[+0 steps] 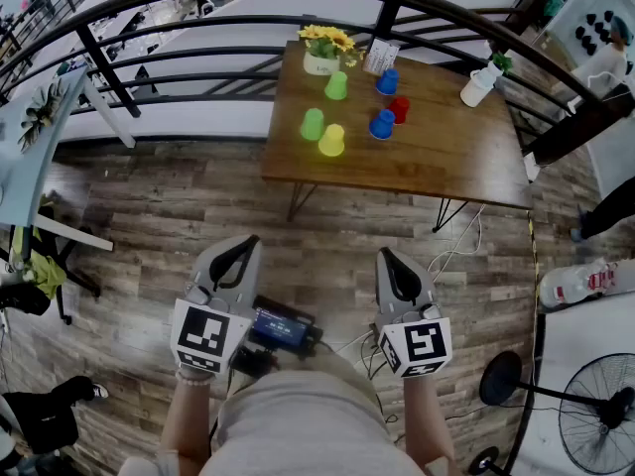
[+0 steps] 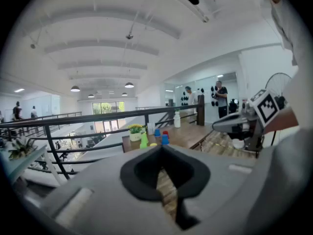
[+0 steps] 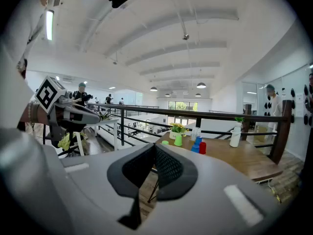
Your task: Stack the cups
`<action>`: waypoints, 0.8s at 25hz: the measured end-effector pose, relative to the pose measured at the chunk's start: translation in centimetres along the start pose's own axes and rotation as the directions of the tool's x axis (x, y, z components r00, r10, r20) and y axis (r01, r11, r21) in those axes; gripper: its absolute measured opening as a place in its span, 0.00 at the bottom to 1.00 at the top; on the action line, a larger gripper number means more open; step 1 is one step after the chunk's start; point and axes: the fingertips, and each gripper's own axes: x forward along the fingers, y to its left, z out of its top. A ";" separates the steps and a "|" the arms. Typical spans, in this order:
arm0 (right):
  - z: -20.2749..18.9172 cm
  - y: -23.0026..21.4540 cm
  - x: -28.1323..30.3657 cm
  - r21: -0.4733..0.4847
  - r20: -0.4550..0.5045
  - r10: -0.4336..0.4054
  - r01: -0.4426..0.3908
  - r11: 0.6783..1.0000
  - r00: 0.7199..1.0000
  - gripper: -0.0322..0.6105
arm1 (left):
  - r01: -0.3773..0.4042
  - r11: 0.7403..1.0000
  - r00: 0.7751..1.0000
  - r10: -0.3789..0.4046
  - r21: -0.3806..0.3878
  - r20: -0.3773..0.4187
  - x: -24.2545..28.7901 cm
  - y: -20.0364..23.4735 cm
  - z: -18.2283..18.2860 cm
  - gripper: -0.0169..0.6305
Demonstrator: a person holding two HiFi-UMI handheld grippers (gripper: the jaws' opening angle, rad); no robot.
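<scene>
Green cups (image 1: 336, 85) (image 1: 313, 124) two; blue (image 1: 387, 80) (image 1: 382, 124) two; yellow (image 1: 331, 140), red (image 1: 399, 109) one.

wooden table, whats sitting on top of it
Two green cups, a yellow cup, two blue cups, a red cup, a pot of yellow flowers, a white bottle, a small card. Cup insides are hidden.

Bright cups on a dark-brown wooden table (image 1: 451, 147)
One green plastic cup (image 1: 336, 85), another green cup (image 1: 313, 124), a yellow plastic cup (image 1: 331, 140), a blue plastic cup (image 1: 387, 80), another blue cup (image 1: 382, 124), a red plastic cup (image 1: 399, 109); grey left gripper (image 1: 244, 242) and right gripper (image 1: 386, 254), black-and-white square markers.
</scene>
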 end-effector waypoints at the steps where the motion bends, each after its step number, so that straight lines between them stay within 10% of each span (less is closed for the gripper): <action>1: 0.1 0.0 0.0 -0.002 -0.003 -0.003 0.003 1.000 1.000 0.05 | 0.000 1.000 1.000 0.000 0.002 0.001 0.0 0.0 0.0 0.02; 20: 0.8 1.0 -0.2 0.018 0.022 0.021 -0.021 1.000 1.000 0.05 | -0.009 1.000 1.000 0.009 0.003 0.022 -0.8 0.3 0.5 0.02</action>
